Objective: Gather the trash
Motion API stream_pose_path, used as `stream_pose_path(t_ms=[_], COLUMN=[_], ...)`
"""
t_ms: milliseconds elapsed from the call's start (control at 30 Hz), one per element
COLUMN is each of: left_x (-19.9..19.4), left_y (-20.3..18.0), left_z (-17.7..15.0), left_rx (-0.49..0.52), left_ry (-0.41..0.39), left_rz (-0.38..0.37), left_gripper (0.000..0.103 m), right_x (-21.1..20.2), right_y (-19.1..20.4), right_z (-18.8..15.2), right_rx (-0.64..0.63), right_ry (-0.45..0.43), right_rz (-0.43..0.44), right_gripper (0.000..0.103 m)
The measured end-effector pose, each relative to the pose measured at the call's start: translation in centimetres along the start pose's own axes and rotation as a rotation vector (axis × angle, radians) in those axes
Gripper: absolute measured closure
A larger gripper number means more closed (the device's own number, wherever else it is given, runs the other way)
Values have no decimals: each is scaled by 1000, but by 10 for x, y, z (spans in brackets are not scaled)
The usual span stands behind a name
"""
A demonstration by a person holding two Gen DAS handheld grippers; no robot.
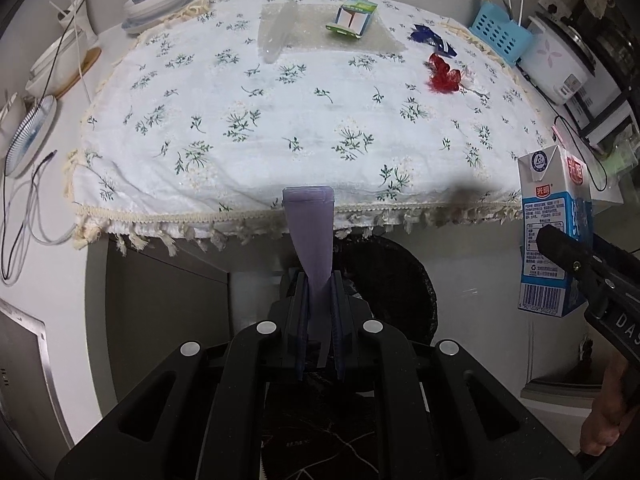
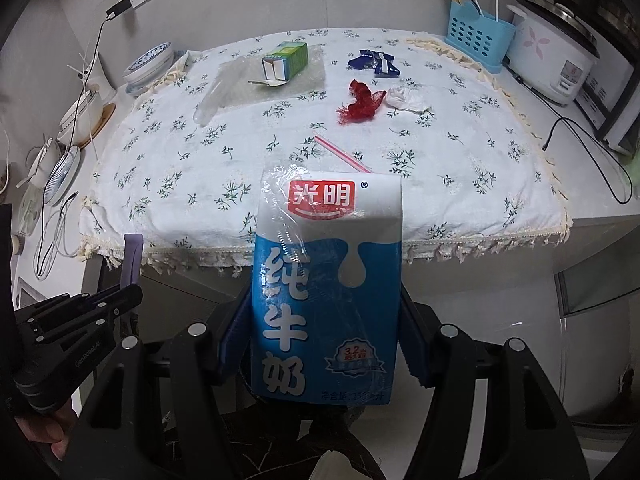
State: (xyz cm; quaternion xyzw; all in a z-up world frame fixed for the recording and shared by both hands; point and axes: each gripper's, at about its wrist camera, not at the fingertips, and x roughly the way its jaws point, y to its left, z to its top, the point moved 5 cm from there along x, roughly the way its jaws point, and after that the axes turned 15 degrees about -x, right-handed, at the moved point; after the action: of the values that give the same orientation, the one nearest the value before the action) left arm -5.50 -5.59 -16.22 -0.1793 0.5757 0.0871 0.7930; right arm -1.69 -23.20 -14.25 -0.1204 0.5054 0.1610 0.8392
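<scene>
Floral tablecloth (image 2: 320, 200) covers the counter; its fringed front edge overhangs, and both grippers sit off that edge, in front of it and below. Cloth near the front edge is bare; trash lies toward the back: green box (image 2: 286, 62) on a bubble-wrap sheet (image 2: 240, 80), blue wrapper (image 2: 374, 63), red net scrap (image 2: 360, 100) touching a crumpled tissue (image 2: 408, 98), striped straw (image 2: 342, 154) nearer the front. Black-lined bin (image 1: 384, 280) stands under the counter edge, directly beyond the left gripper; contents not discernible. Blue utensil basket (image 2: 478, 36) at back right holds chopsticks and straws, beside a rice cooker (image 2: 552, 60). Left gripper (image 1: 316, 280): jaws narrow, clamped on a purple tube (image 1: 310, 232) pointing up. Right gripper (image 2: 320, 344): jaws clamped on both sides of an upright milk carton (image 2: 326, 288), held in the air right of the bin.
</scene>
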Motion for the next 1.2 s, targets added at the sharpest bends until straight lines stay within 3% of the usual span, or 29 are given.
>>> stream_pose_path(t_ms=[567, 867, 1200], left_x=[38, 60, 89], left_y=[-7, -9, -26], left_z=[-53, -72, -87], left_rx=[-38, -40, -6], left_ry=[79, 73, 110], left_rz=[7, 23, 34], left_gripper=[93, 93, 93], right_x=[38, 59, 51], right_y=[-14, -31, -49], right_z=[-51, -73, -93], right_rx=[-22, 31, 47], right_ry=[35, 76, 90], right_rz=[-15, 4, -3], right_gripper=[42, 42, 42])
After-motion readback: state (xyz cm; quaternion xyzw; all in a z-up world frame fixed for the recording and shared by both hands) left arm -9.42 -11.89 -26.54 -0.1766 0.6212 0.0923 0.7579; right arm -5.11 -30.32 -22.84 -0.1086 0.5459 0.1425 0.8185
